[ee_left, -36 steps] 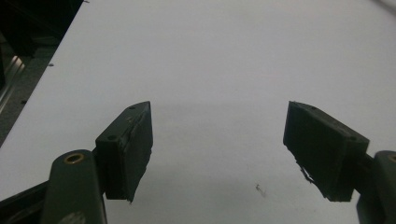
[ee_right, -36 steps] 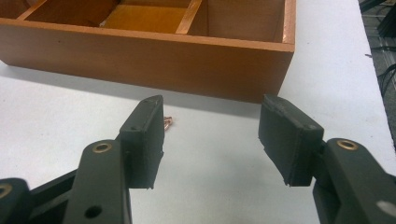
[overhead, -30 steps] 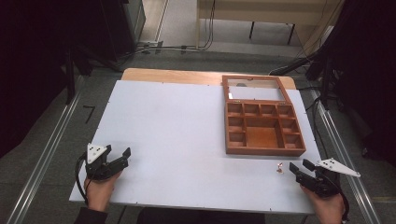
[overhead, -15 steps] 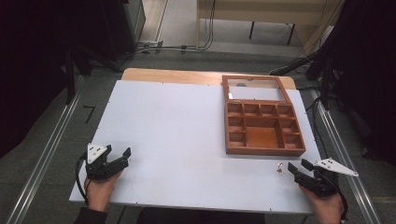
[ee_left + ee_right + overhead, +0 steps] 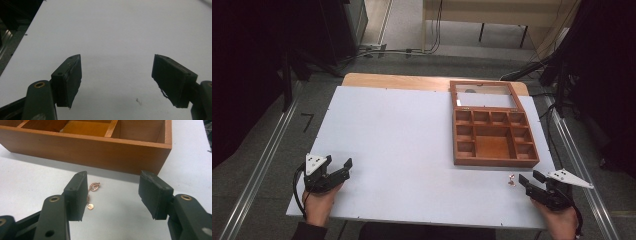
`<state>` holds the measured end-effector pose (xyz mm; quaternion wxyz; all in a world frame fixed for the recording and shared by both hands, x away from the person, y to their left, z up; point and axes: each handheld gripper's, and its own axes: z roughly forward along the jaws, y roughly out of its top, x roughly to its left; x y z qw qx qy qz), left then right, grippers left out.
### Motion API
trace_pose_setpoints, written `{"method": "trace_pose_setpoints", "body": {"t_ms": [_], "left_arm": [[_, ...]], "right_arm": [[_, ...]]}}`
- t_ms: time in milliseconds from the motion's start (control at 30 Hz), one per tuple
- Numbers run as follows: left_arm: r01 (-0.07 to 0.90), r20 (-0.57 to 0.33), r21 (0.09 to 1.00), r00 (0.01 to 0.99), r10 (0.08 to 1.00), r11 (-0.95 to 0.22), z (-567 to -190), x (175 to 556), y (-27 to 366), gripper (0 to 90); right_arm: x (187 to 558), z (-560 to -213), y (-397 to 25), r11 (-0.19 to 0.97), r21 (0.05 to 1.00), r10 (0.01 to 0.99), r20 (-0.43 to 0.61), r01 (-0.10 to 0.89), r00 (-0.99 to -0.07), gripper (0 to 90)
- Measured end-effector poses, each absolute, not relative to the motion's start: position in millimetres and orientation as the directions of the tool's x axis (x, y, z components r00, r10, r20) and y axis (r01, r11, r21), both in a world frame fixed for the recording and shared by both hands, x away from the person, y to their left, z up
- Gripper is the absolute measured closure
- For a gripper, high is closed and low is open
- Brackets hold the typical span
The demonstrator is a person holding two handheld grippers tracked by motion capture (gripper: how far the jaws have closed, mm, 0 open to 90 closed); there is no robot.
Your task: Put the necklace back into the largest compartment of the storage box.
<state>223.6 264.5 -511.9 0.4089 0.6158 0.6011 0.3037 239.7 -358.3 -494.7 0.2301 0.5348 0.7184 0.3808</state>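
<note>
A wooden compartment box (image 5: 494,137) with its glass lid folded back stands at the right of the white table (image 5: 402,140). Just in front of its near wall (image 5: 100,150) lies a small copper-coloured chain with a round pendant (image 5: 511,180) (image 5: 91,195). My right gripper (image 5: 530,181) (image 5: 112,192) is open at the table's near right corner, a little to the right of the chain; the chain lies beside its left jaw. My left gripper (image 5: 339,167) (image 5: 117,80) rests open at the near left corner, over bare table, with nothing between its jaws.
The box's compartments look bare from above. A strip of wooden tabletop (image 5: 397,81) shows behind the white sheet. Metal floor rails (image 5: 257,165) run along both sides, with cables and dark equipment (image 5: 327,30) at the back.
My right gripper has edged slightly toward the chain. The left gripper has stayed put.
</note>
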Motion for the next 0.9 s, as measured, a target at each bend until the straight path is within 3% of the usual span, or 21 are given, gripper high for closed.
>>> {"method": "trace_pose_setpoints", "body": {"t_ms": [900], "left_arm": [[0.493, -0.118, 0.868, 0.094, 0.989, 0.057, -512, 224, 264, 24.3]], "right_arm": [[244, -497, -346, 0.169, 0.780, 0.932, 0.072, 0.603, -0.355, 38.8]]}}
